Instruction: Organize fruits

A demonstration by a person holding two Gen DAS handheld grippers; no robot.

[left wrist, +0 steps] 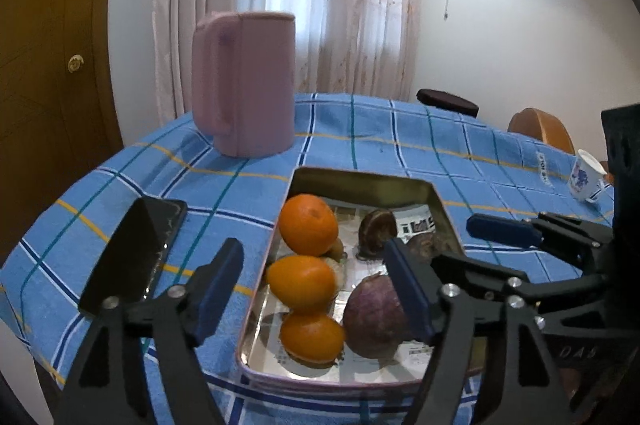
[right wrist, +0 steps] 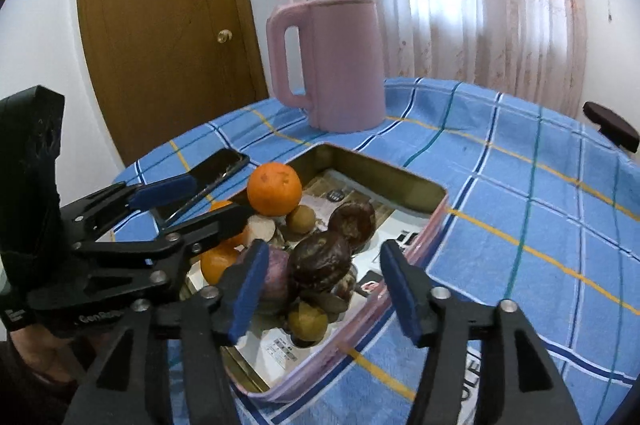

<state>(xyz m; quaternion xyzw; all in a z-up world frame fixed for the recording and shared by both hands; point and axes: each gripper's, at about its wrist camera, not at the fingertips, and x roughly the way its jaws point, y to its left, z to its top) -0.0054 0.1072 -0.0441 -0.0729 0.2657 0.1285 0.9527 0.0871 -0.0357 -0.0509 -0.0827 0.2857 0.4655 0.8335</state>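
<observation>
Oranges (left wrist: pixel 308 224) and dark purple fruits (right wrist: pixel 320 261) are sitting piled in the metal tin (left wrist: pixel 372 181) on the blue checked tablecloth (right wrist: pixel 520 205). The left gripper (left wrist: pixel 316 285) is hovering low over the tin's near edge, its blue pads spread wide with nothing between them. The right gripper (right wrist: pixel 320 285) is reaching in from the tin's other side, tilted down toward the purple fruits, fingers likewise parted and gripping nothing. A pink pitcher (left wrist: pixel 244 81) is standing beyond the tin, and a black phone (left wrist: pixel 136 253) is lying beside it.

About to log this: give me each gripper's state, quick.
Left gripper: open, holding nothing, above the metal tray.
Right gripper: open, holding nothing.
</observation>
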